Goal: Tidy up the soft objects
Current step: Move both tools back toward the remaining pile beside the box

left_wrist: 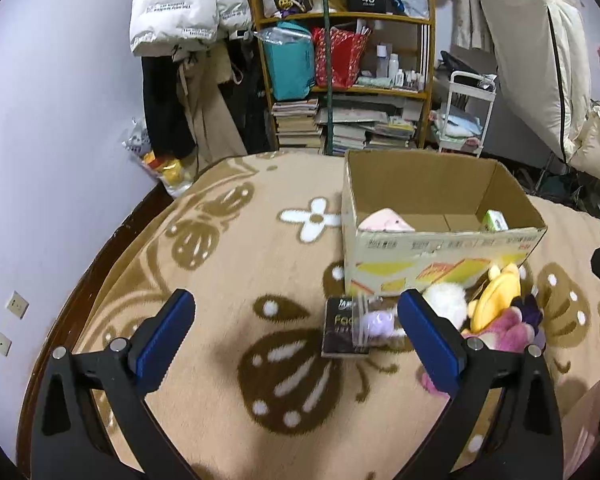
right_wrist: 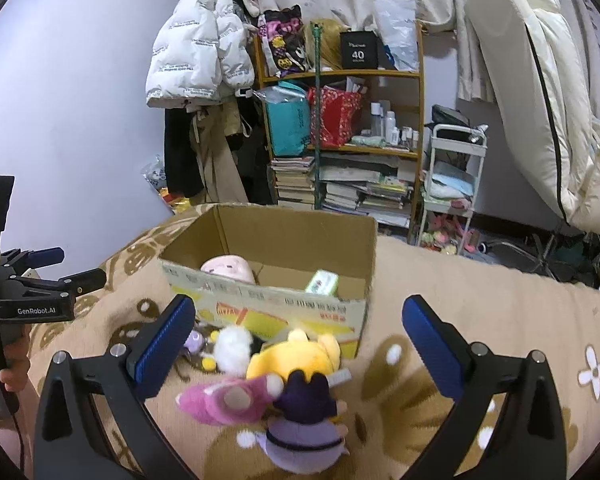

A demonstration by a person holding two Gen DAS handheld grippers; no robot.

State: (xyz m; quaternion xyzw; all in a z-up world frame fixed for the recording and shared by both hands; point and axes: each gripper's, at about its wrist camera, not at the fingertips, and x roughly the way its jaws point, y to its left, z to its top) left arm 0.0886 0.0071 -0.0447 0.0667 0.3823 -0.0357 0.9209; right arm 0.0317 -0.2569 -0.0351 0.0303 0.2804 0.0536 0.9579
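Looking along the left gripper (left_wrist: pixel 296 320), the left wrist view shows its blue-padded fingers (left_wrist: pixel 162 332) spread wide and released, with nothing between them but the tan blanket (left_wrist: pixel 228 264) with brown and white flower figures. An open cardboard box (left_wrist: pixel 440 256) stands on the blanket ahead and to the right; inside it lie a pink plush (left_wrist: pixel 386 220) at the near left and a small green packet (left_wrist: pixel 495 221) at the near right. Just in front of the box lie a dark flat package (left_wrist: pixel 340 330) and a clear case holding a lilac item (left_wrist: pixel 374 322). Beside the right finger sits a heap of soft toys: a white fluffy toy (left_wrist: pixel 448 300), a yellow plush (left_wrist: pixel 496 296) and a pink plush doll (left_wrist: pixel 508 332). A wooden shelf (left_wrist: pixel 344 20) of bags and books stands behind.

In the right wrist view, the right gripper (right_wrist: pixel 298 332) likewise has its fingers (right_wrist: pixel 166 340) released and wide apart. Between and below them lie the soft toys on the blanket (right_wrist: pixel 500 300): the pink plush doll (right_wrist: pixel 228 396), a purple-dressed doll (right_wrist: pixel 304 424), the yellow plush (right_wrist: pixel 296 356) and the white fluffy toy (right_wrist: pixel 232 346), all touching one another near the front wall of the cardboard box (right_wrist: pixel 268 304). The left gripper (right_wrist: pixel 54 270) shows at the left edge, held by a hand (right_wrist: pixel 14 378).
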